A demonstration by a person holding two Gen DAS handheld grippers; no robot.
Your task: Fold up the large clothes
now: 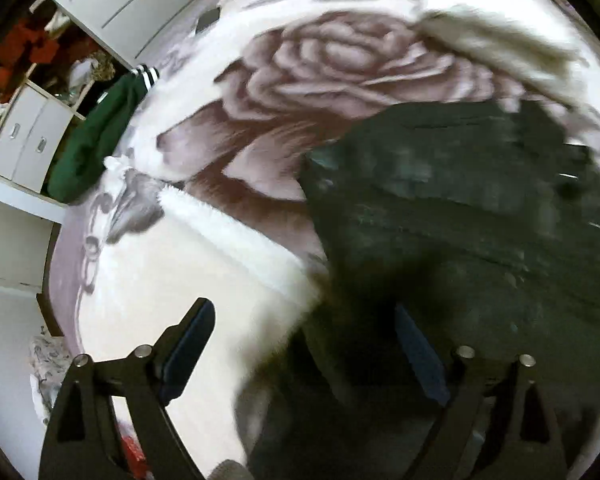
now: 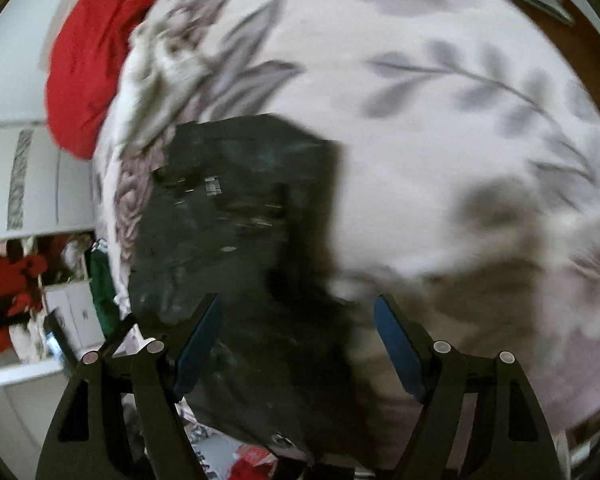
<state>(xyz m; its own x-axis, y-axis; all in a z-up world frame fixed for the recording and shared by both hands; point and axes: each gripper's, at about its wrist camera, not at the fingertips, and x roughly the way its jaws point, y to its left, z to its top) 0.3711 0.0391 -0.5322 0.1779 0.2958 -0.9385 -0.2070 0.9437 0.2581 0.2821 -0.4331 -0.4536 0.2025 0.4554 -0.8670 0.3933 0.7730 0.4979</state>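
Gaping unloaded, both grippers, left (image 1: 304, 340) and right (image 2: 298, 334), over unlabelled black garment (image 2: 240, 220).

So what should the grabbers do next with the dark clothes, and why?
Probably close the right gripper on the near edge of the dark garment. Both grippers look open and hold nothing, and the garment lies spread on the flowered blanket, its edge between the right fingers.

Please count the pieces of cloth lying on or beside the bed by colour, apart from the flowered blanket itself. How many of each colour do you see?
Black: 1, the black garment spread on the flowered blanket.
Green: 1, the green garment at the bed's edge.
Red: 1, the red cloth at the far end.
Cream: 1, the cream cloth, blurred.
Total: 4.
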